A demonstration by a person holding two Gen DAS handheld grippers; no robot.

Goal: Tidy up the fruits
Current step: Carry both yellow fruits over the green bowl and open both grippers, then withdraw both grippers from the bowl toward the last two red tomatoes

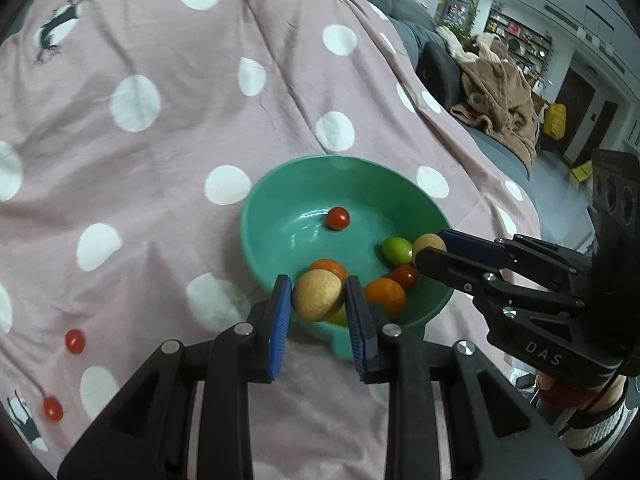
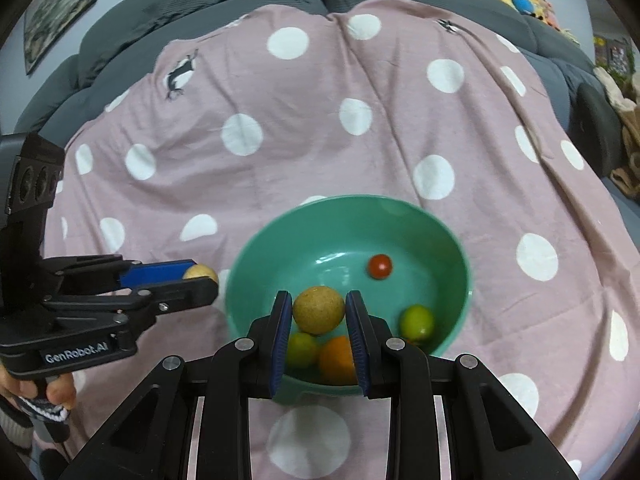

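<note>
— Listing bowl contents?
— Green bowl (image 2: 448, 240) on the polka-dot blanket (image 2: 320, 120): one cherry tomato (image 2: 380, 266), two green fruits (image 2: 417, 323), an orange (image 2: 337, 358).
— Grippers?
— Left gripper (image 1: 319, 296) clamped on a tan ball (image 1: 318, 295) at the bowl's near rim; right gripper (image 2: 319, 311) clamped on another tan ball (image 2: 318, 309) above the bowl.
— Strays?
— Two red tomatoes (image 1: 75, 341) on the blanket.

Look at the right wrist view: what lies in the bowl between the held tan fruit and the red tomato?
Nothing: between the tan fruit in the right gripper and the red tomato, only bare floor of the green bowl shows.
</note>
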